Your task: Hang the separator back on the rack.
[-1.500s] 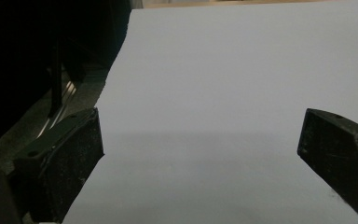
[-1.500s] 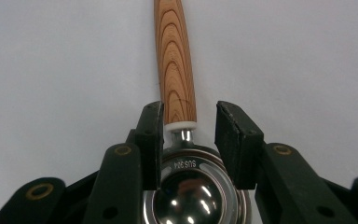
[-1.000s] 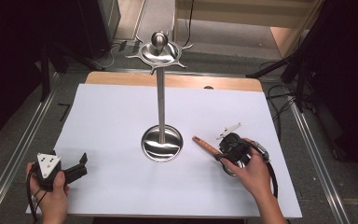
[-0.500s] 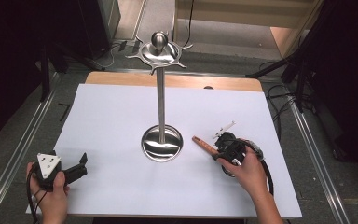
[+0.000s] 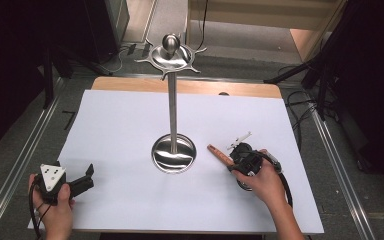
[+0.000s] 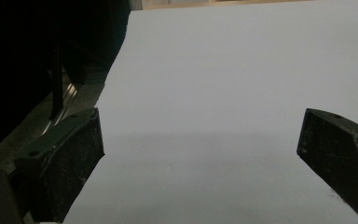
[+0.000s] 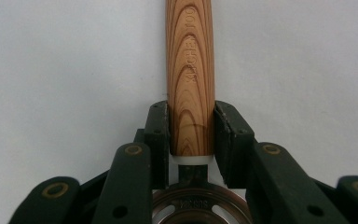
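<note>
Gripping, right gripper (image 7: pixel 191 133): jaws just closed on the wooden handle (image 7: pixel 189 70), lying on white paper (image 5: pixel 130 125).
Left gripper (image 6: pixel 200 144): jaws apart, holding nothing.

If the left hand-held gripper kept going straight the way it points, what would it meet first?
Probably nothing: ahead of the open left hand-held gripper lies bare white sheet. The metal stand seems off to one side, though depth is unclear.

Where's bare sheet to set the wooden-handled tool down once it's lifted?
Widest bare stretch: white sheet left of the stand, above the left gripper. Also free: right of the pole toward the far edge. Crowded: beside the stand's base, where the right gripper clamps the wooden handle.
</note>
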Demonstrator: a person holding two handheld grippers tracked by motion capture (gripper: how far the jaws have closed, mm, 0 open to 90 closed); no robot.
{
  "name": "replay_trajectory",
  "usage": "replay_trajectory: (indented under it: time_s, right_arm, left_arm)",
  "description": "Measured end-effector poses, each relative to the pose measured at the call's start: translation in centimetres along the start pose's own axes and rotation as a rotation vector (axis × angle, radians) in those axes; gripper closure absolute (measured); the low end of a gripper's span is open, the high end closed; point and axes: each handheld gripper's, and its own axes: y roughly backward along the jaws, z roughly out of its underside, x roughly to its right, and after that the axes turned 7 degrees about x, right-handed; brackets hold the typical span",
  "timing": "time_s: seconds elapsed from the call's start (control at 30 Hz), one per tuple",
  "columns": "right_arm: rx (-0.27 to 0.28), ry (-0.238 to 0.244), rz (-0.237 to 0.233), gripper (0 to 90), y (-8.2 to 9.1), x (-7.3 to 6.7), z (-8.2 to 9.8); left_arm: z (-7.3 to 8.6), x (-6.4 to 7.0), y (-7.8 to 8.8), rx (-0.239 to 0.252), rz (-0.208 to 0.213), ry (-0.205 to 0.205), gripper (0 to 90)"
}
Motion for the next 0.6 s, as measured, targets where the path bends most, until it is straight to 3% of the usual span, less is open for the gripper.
replay_trajectory:
  time_s: [0.37, 0.6]
  right_arm:
    - [0.094, -0.014, 0.020, 70.6, 0.4, -0.3, 1.3]
    - [0.210, -0.017, 0.034, 70.7, 0.8, -0.7, 2.2]
  left_arm:
    - [0.0, -0.1, 0.0, 0.000, 0.001, 0.007, 1.1]
    - [0.0, -0.2, 0.1, 0.004, 0.002, 0.016, 1.1]
